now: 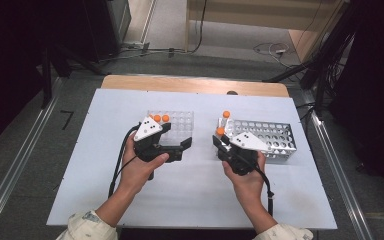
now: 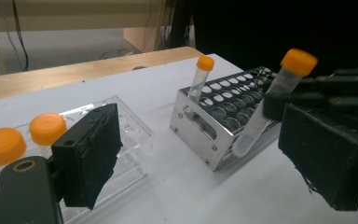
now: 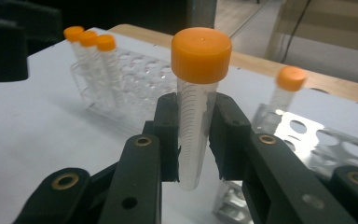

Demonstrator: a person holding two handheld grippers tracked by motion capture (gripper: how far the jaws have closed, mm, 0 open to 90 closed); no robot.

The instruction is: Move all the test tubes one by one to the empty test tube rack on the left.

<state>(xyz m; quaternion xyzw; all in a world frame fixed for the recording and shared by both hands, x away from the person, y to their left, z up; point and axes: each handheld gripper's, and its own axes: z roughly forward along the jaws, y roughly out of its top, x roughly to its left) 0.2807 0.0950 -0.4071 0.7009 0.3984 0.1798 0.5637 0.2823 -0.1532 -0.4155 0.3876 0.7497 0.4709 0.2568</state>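
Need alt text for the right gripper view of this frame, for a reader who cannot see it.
The right hand-held gripper is shut on a clear tube with an orange cap, held upright between its two black jaws above a white table. Behind to the left, a clear rack holds three orange-capped tubes; to the right, one capped tube stands in a metal rack.

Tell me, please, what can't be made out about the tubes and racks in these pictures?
- Held tube: right gripper view, the right tongs cover its sides.
- Clear rack: left gripper view, a black pad hides part; the left edge cuts it off.
- Metal rack: high view, holes too small to count.
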